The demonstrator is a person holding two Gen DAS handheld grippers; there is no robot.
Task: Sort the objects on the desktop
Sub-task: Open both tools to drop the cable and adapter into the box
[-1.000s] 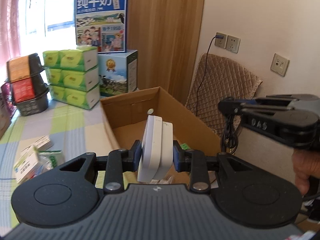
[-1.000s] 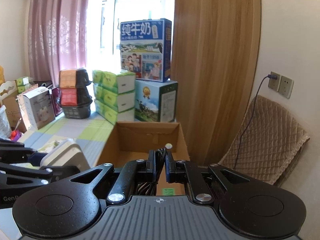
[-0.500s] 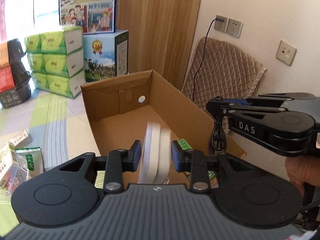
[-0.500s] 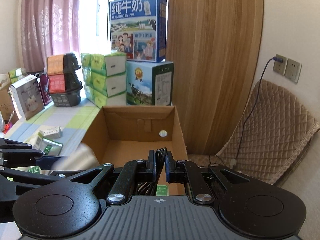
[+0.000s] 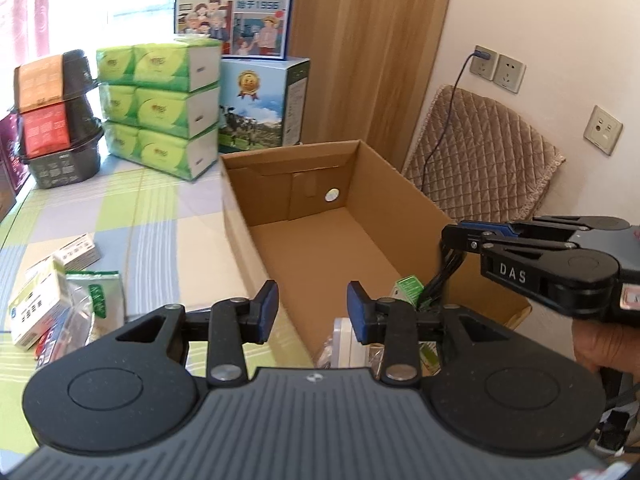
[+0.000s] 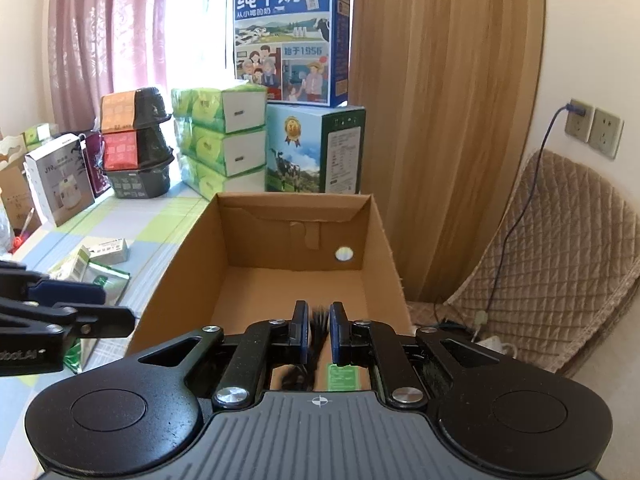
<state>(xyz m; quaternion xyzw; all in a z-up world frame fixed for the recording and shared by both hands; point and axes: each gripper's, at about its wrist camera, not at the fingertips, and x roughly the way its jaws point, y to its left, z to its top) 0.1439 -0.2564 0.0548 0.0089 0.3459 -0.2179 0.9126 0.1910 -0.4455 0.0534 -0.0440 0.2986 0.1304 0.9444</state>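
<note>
An open cardboard box [image 5: 240, 220] [image 6: 188, 264] stands on the checked tablecloth. My left gripper [image 5: 312, 306] [image 6: 108, 306] is open over the box's near left corner, with nothing between its blue pads. A white flat device [image 5: 343, 340] lies low in the box, half hidden behind the left gripper's right finger. My right gripper [image 6: 319, 324] [image 5: 452, 236] hangs over the box's right side, shut on a black cable [image 5: 446, 270] [image 6: 318, 318] that dangles into the box. A green packet [image 5: 408, 286] [image 6: 342, 376] lies on the box floor.
Small medicine boxes and a foil pouch [image 5: 36, 308] lie left of the box. Green tissue packs [image 5: 160, 108], milk cartons [image 6: 288, 36] and stacked black bowls [image 5: 56, 120] stand behind. A quilted chair [image 5: 480, 152] and wall sockets [image 5: 496, 66] are at right.
My left gripper has opened and let go of the white device, which now lies in the box. The right gripper still holds the black cable, lower over the box.
</note>
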